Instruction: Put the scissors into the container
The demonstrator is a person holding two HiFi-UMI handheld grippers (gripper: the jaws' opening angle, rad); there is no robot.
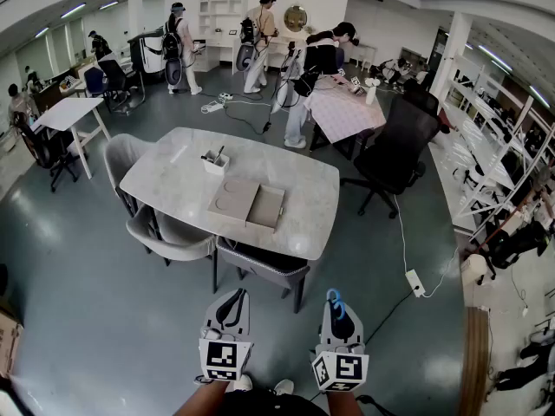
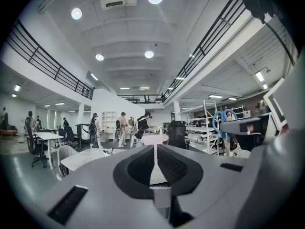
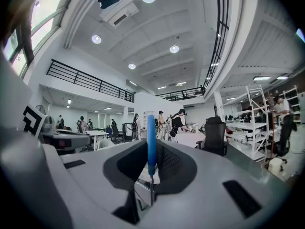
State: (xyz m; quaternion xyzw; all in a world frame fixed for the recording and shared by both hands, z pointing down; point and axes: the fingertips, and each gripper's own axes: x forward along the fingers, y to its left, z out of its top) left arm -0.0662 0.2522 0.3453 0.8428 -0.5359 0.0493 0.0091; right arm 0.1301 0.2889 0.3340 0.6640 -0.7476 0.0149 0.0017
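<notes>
Blue-handled scissors point(image 3: 151, 137) stand upright between the pads of my right gripper point(image 3: 152, 168), which is shut on them; the blue handle loops point(image 1: 335, 300) stick out past the fingertips. In the left gripper view the same scissors point(image 2: 224, 120) show at the right. My left gripper point(image 1: 231, 301) hangs beside the right one, shut with nothing in it. Both grippers point(image 1: 337, 312) are held level, well short of the white marble table point(image 1: 173, 176). A small white container point(image 1: 215, 162) with dark items in it sits near the table's far left side.
A flat beige open box point(image 1: 246, 204) lies in the middle of the table. Grey chairs point(image 1: 260, 267) stand at the table's near and left sides, a black office chair point(image 1: 395, 150) to the right. A cable and power strip point(image 1: 414, 282) lie on the floor. Several people stand at the back.
</notes>
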